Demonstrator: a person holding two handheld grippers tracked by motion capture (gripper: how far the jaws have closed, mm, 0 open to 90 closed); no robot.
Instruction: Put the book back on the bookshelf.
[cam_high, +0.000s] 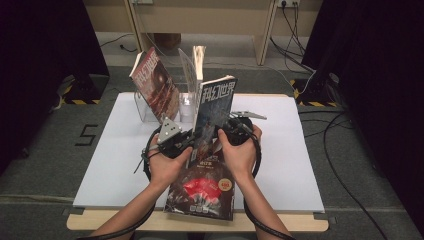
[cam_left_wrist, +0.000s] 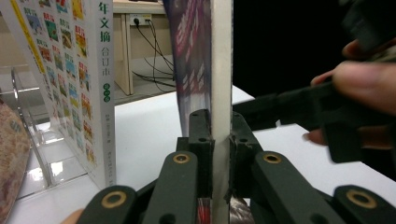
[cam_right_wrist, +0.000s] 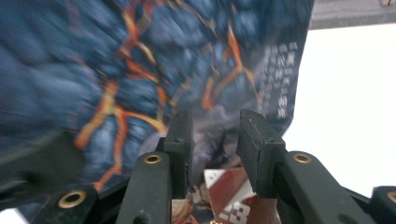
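The white surface (cam_high: 125, 165) is seen under both forearms, which come in from the near edge and meet at its middle. An upright magazine (cam_high: 212, 117) with a dark blue cover is held between the hands, its long axis nearly vertical and its title end up. It stands above a flat magazine (cam_high: 202, 192) with a red picture, near a clear stand (cam_high: 150, 112). The left tool (cam_left_wrist: 215, 140) is closed on the lower edge of the upright magazine. The right tool (cam_right_wrist: 215, 144) is held partly open against the cover, without pressing it.
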